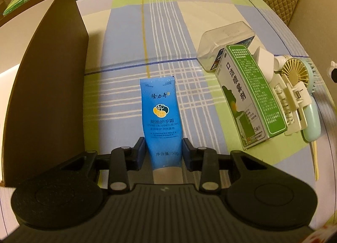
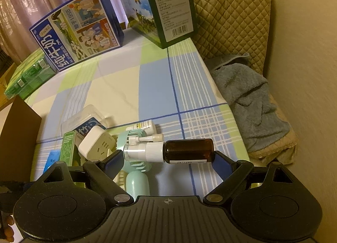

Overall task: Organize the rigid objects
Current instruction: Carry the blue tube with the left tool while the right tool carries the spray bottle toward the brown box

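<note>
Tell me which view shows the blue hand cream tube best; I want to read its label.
The left wrist view: the blue hand cream tube lies centred and whole, label facing the camera. The right wrist view shows only a blue corner beside the green box.

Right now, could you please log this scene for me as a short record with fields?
surface: checked cloth
left gripper: shut on blue tube, near its cap end
right gripper: holding brown spray bottle lengthwise, end to end
box: brown carton, left of tube
pile: green box, clear case, fan, white plug
</note>
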### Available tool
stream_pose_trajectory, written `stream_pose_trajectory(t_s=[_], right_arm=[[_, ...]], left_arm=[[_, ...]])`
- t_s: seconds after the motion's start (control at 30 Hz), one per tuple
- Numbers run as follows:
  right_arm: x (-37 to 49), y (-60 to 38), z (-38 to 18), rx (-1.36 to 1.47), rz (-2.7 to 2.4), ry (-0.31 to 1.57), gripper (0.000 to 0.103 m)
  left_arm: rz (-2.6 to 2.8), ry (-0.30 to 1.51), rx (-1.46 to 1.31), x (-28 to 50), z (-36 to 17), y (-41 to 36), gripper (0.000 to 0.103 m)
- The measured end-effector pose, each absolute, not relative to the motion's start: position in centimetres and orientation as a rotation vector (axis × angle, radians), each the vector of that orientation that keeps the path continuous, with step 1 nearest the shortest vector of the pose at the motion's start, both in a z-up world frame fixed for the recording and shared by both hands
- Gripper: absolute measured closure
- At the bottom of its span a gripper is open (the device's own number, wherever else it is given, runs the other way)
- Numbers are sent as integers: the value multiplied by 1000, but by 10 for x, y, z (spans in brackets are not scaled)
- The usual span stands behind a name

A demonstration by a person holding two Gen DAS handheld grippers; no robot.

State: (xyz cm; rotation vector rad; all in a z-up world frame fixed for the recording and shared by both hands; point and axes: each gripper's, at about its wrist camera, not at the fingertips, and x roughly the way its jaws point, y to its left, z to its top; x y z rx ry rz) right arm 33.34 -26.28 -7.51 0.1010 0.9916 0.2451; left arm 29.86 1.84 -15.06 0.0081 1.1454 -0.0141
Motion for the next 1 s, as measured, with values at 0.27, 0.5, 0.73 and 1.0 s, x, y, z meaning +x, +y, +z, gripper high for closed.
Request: stream_pose_trajectory(t_s=[0.27,0.5,0.73,1.0], right_arm=[[328,-263,-72,97,254,986,17],[320,-258,-67,87,272,981,17],[311,-249,-58,77,310,961,17],[296,-228,-45,66,368,937,17]], left_arm=[[-13,1145,-27,288,-146,21,73],[-25,1092,-59,277,-126,22,73],[-24,1033,-78,264,-99,22,73],[-5,957,-103,247,-63,33,73]])
